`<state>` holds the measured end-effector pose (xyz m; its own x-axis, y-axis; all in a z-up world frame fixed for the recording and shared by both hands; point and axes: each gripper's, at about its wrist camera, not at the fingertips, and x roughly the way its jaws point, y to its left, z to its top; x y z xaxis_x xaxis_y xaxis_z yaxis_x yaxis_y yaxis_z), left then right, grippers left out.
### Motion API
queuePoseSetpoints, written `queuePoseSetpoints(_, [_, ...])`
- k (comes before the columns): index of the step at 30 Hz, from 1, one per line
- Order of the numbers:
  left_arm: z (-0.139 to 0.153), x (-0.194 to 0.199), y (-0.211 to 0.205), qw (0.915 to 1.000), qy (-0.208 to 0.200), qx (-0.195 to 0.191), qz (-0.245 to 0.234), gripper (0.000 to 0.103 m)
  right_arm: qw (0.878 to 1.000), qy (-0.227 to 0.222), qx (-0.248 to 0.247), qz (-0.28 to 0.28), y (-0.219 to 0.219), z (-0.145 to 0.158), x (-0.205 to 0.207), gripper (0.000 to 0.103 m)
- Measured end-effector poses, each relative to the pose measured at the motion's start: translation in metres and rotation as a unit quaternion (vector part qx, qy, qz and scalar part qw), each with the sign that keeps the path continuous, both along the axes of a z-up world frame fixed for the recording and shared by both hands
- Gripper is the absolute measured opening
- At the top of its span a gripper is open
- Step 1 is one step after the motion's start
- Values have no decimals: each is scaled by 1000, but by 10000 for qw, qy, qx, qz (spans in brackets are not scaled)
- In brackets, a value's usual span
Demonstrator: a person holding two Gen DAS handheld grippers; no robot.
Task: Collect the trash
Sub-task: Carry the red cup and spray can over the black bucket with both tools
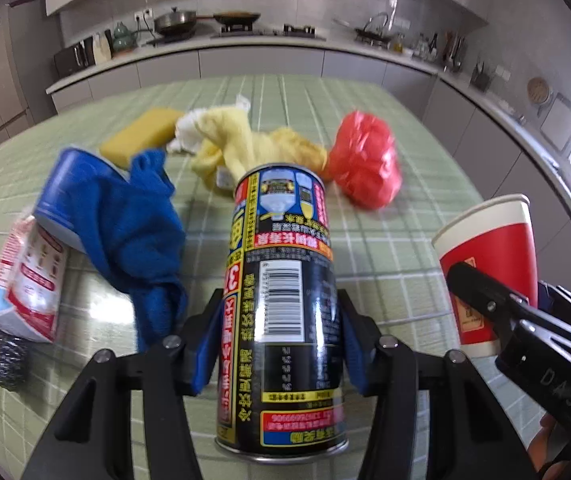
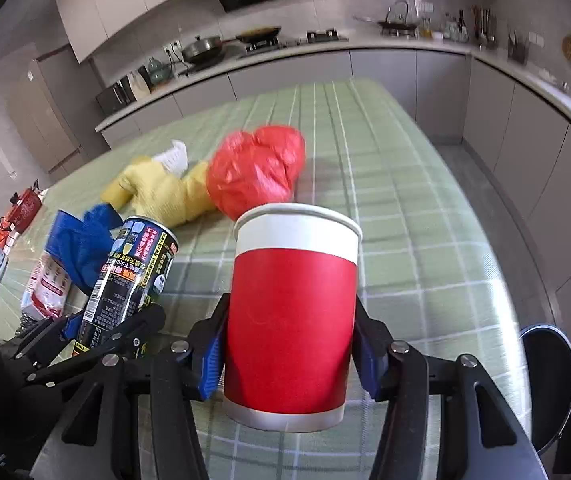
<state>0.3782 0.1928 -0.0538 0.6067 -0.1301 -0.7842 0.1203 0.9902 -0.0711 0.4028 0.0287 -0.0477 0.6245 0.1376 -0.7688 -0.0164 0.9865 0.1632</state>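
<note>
Two containers stand held above the green checked counter (image 2: 405, 208): the red paper cup (image 2: 291, 320), its inside hidden, is clamped by the right gripper (image 2: 289, 354), and the black spray can (image 1: 283, 300) by the left gripper (image 1: 277, 344). Beyond lie a blue cloth (image 1: 133, 224), yellow cloth (image 1: 245, 144) and crumpled red bag (image 1: 365, 164). Bare counter runs to the far edge.
</note>
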Motion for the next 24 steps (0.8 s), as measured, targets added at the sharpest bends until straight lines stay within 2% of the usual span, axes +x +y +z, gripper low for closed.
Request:
queuePoseSetpoints(6, [22, -19, 3, 9994, -274, -120, 155, 54, 9994, -326, 104, 63, -8, 27, -20, 56])
queuePoseSetpoints(12, [32, -45, -9, 9991, -359, -176, 121, 54, 9985, -534, 62, 90, -21, 43, -49, 56])
queuePoseSetpoints(17, [39, -59, -34, 9980, -414, -265, -399, 54, 9969, -688, -26, -379, -46, 55, -82, 56])
queuePoseSetpoints(24, [38, -82, -82, 9915, -285, -588, -1128, 54, 9901, -588, -353, -1224, -96, 63, -134, 56])
